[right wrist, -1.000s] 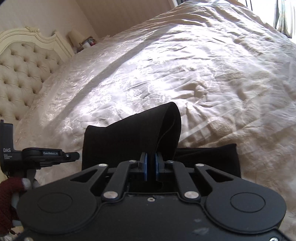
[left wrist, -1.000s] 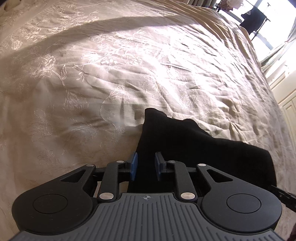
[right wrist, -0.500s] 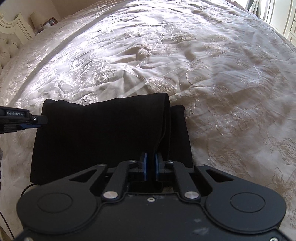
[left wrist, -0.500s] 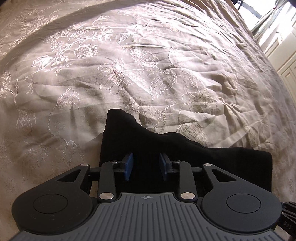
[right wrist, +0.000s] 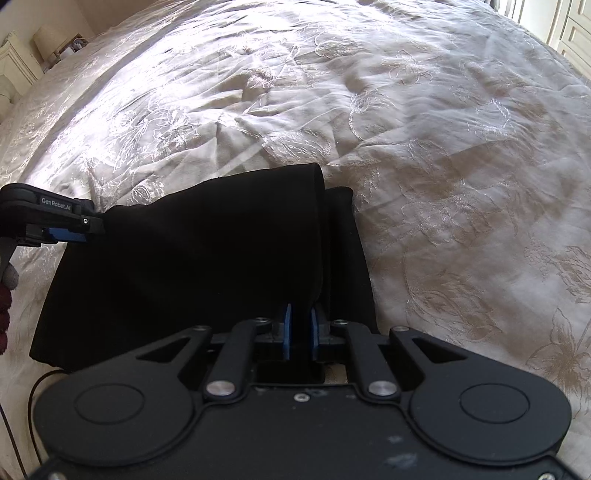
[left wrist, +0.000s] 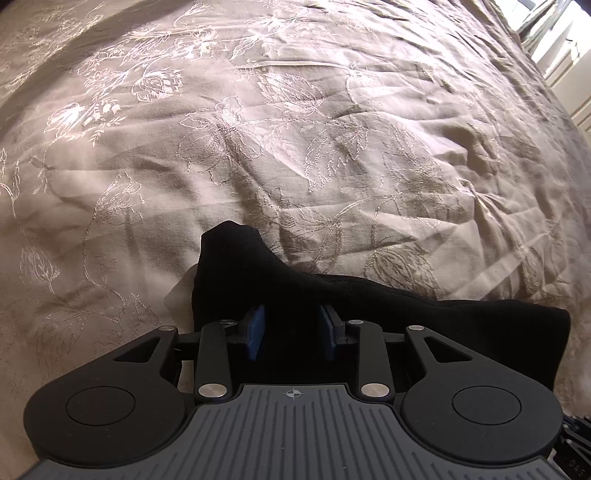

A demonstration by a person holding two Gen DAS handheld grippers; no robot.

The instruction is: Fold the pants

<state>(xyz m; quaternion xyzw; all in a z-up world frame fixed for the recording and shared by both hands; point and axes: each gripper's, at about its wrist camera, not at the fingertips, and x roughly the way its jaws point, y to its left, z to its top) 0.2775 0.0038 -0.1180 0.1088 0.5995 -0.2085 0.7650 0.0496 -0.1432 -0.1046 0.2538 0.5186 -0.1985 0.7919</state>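
The black pants (right wrist: 192, 266) lie folded on the bed, with a top layer over a lower layer that shows at the right edge (right wrist: 351, 258). My right gripper (right wrist: 299, 328) is shut on the near edge of the top layer. My left gripper (left wrist: 291, 332) is open, its blue pads (left wrist: 256, 330) apart, with the pants (left wrist: 369, 306) between and under them; a corner of cloth peaks up ahead (left wrist: 229, 240). The left gripper also shows in the right wrist view (right wrist: 70, 229) at the pants' left edge.
The bed is covered with a beige bedspread (left wrist: 295, 129) embroidered with flowers, wrinkled and sunlit in places. A headboard and bedside items (right wrist: 55, 40) are at the far left. White cabinet doors (right wrist: 569, 33) stand at the far right.
Both grippers have lowered toward the bed with the pants' top layer laid down flat. My left gripper's pads have spread wider apart. My right gripper stays shut on the cloth.
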